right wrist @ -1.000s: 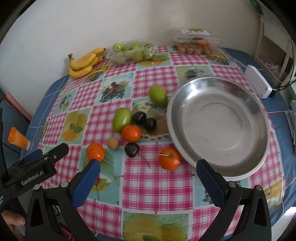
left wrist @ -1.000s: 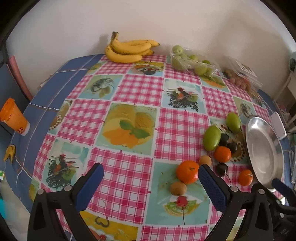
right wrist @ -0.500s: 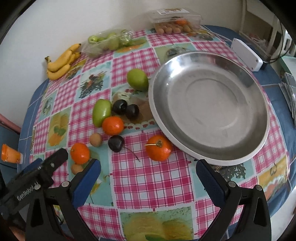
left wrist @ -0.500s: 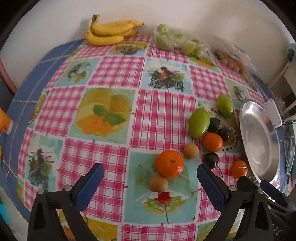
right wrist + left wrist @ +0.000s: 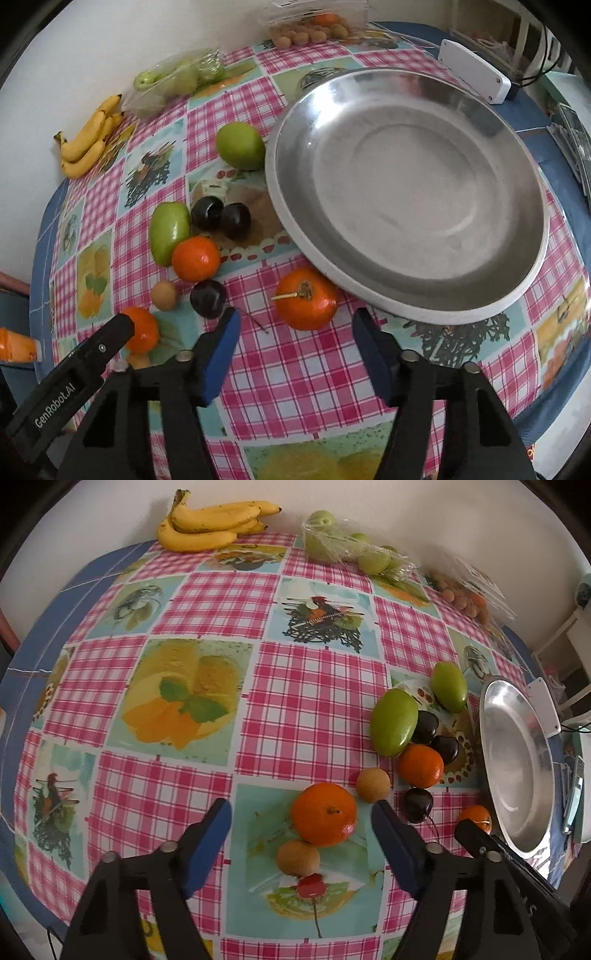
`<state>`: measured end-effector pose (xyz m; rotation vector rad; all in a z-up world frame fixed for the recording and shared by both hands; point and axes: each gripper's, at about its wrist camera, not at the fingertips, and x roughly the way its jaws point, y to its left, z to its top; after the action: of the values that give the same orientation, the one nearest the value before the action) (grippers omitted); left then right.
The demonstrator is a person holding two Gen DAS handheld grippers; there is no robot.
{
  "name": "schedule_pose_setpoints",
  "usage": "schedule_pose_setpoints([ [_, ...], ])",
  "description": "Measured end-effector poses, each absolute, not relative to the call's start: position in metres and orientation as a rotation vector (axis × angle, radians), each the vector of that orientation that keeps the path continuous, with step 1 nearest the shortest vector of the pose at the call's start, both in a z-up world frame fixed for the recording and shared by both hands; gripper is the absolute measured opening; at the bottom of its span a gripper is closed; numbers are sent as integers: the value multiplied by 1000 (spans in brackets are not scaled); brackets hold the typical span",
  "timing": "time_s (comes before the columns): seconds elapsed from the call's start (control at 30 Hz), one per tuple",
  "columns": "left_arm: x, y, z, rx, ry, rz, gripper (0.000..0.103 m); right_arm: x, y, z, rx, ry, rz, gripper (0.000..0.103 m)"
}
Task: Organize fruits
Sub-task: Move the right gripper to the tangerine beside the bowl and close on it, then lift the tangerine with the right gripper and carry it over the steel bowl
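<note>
My left gripper (image 5: 301, 829) points down at the checked tablecloth, its jaws closing. A large orange (image 5: 324, 814) lies between its blue fingertips with a gap on each side, and a small brown fruit (image 5: 298, 856) sits just below it. My right gripper (image 5: 295, 332) hangs over the cloth, jaws closing too. A stemmed orange (image 5: 306, 299) rests just ahead of its tips, untouched, beside the steel plate (image 5: 406, 184). The plate holds nothing.
Between the two oranges lie two green mangoes (image 5: 393, 722), dark cherries (image 5: 221, 219), another orange (image 5: 195, 258) and a brown fruit (image 5: 164, 293). Bananas (image 5: 210, 524), a bag of green fruit (image 5: 351, 550) and a clear box (image 5: 314, 29) line the wall. A white device (image 5: 476, 70) sits behind the plate.
Both grippers have sunk toward the table and tipped further down. Their jaws have narrowed. The large orange now sits between the left fingers; the stemmed orange is close to the right tips.
</note>
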<state>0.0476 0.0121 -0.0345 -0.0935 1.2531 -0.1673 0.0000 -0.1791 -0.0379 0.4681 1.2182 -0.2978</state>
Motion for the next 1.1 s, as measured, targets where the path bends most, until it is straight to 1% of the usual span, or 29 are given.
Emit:
schedule_pose_setpoints([
  [0.03, 48, 11, -35, -93, 1254, -169, 78, 2, -181, -40, 476, 1217, -301, 59],
  [0.07, 49, 11, -36, -95, 1255, -173, 74, 3, -181, -41, 485, 1216, -305, 59],
  [0.1, 49, 11, -37, -98, 1256, -177, 71, 3, -183, -42, 492, 1215, -314, 56],
  [0.13, 50, 11, -38, -102, 1259, -180, 66, 3, -184, -43, 497, 1210, -326, 51],
  [0.3, 54, 9, -45, -107, 1272, -193, 65, 6, -186, -47, 504, 1196, -338, 47],
  [0.33, 55, 9, -47, -110, 1276, -195, 63, 7, -186, -48, 504, 1197, -339, 47],
  [0.37, 56, 8, -49, -112, 1281, -197, 57, 8, -187, -50, 506, 1200, -341, 47],
  [0.47, 58, 7, -52, -130, 1291, -220, 49, 9, -186, -49, 500, 1190, -342, 41],
  [0.5, 57, 7, -53, -128, 1291, -223, 48, 9, -186, -50, 500, 1191, -340, 41],
  [0.53, 58, 5, -53, -123, 1291, -232, 44, 10, -186, -50, 493, 1189, -341, 41],
  [0.6, 57, 2, -53, -103, 1287, -235, 44, 10, -185, -50, 488, 1188, -337, 39],
  [0.9, 54, 3, -46, -94, 1273, -237, 43, 10, -185, -49, 504, 1190, -319, 39],
  [1.1, 48, 5, -34, -101, 1251, -239, 43, 5, -184, -38, 512, 1174, -293, 39],
])
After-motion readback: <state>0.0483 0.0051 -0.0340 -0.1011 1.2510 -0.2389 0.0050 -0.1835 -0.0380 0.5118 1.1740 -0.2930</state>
